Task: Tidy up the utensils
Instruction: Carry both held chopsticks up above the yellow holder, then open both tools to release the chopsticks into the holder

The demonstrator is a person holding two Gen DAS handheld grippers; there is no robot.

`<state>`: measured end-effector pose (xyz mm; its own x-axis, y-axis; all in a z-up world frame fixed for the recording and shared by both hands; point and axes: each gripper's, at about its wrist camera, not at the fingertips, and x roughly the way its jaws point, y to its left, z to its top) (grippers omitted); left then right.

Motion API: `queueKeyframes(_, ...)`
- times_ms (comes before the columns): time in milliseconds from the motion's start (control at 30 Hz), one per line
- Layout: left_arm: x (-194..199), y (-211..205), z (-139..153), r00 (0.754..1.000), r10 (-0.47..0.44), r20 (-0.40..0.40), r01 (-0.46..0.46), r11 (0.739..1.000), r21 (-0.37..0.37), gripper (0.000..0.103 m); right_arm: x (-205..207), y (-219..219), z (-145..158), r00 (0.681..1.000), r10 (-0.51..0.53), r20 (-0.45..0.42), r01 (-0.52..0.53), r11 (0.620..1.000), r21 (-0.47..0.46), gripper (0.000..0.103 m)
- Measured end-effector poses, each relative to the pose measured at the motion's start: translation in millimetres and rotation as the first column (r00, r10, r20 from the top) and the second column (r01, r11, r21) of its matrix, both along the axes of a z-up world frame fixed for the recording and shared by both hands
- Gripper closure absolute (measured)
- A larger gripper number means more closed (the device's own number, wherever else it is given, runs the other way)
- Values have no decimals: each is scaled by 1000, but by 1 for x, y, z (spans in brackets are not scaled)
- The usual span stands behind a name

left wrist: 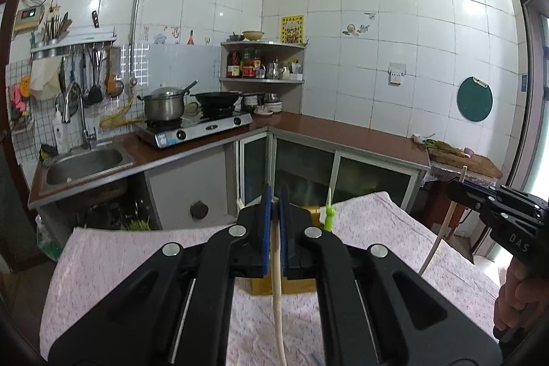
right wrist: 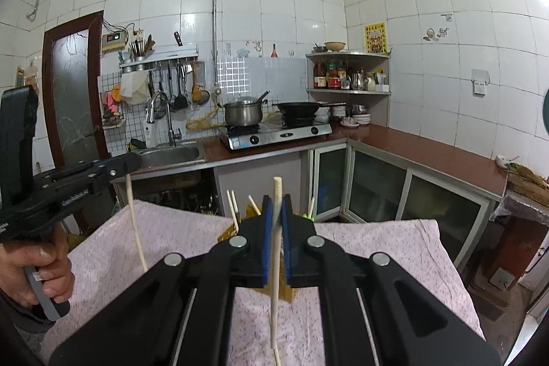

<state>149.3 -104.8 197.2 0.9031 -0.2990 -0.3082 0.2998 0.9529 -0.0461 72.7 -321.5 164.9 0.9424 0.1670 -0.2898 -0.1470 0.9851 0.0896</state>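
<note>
1. Above the worktop (left wrist: 394, 228), which carries a pink flowered cloth, each hand holds one gripper in a tiled kitchen.
2. The left gripper (left wrist: 274, 194) has its blue fingers (left wrist: 265, 218) closed on a pale chopstick (left wrist: 276, 280); the stick hangs down from between the pads toward the cloth.
3. The right gripper (right wrist: 277, 206) also has its fingers pressed together on a second chopstick (right wrist: 275, 280); the top end of this stick rises a little above the pads.
4. From the right wrist view, the left gripper is at the left side, and a hand (right wrist: 37, 270) grips its handle.
5. Behind the grippers, a yellow-brown holder (right wrist: 228, 234) stands on the cloth with some more chopsticks (right wrist: 233, 208) upright in it.
6. A green utensil (left wrist: 329, 216) stands just beside the holder.
7. Far behind, a pot (left wrist: 164, 105) and a black wok (left wrist: 217, 99) sit on the stove.
</note>
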Motion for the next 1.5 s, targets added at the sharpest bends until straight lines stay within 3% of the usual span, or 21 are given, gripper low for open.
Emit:
queueKeyframes(633, 84, -26, 38, 996, 17, 90, -18, 1000, 12, 100, 79, 2, 36, 998, 4, 66, -5, 1000, 10, 97)
queueKeyframes(833, 121, -26, 41, 995, 29, 98, -26, 999, -31, 100, 115, 0, 41, 997, -8, 79, 7, 1000, 17, 97)
queueKeyframes(1233, 182, -20, 4, 996, 56, 62, -51, 995, -80, 100, 169, -2, 8, 1000, -9, 19, 9, 999, 45, 97)
queueKeyframes(1500, 195, -19, -25, 998, 60, 9, -59, 995, -79, 100, 190, -1, -17, 1000, -7, -29, 9, 999, 45, 96)
